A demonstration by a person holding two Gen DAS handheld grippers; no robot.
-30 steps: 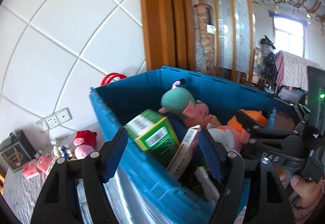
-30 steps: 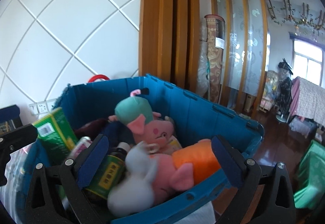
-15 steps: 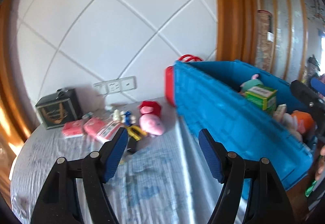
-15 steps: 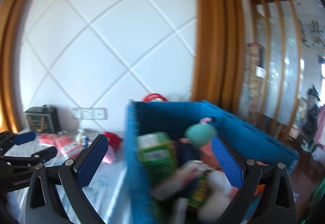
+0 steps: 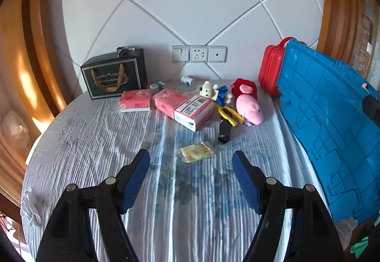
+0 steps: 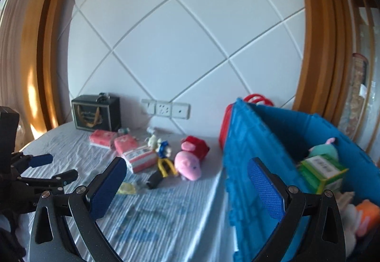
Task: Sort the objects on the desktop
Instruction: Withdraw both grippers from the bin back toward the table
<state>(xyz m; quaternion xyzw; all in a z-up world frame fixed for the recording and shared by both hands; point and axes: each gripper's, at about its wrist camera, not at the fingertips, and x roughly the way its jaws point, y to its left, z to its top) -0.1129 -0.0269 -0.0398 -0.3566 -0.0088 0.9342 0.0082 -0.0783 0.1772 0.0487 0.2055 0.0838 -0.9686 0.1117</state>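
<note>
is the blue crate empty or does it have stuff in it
Not empty: the blue crate holds a green box and plush toys in the right wrist view.

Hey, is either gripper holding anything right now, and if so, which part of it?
Nothing is held. The left gripper is open above the table, and the right gripper is open too, with nothing between the pads of either.

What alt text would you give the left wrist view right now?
An open left hand-held gripper hovers over a striped tablecloth, pointing toward a yellow packet. Beyond lie pink tissue packs, a pink pig plush and a blue crate at right.
</note>
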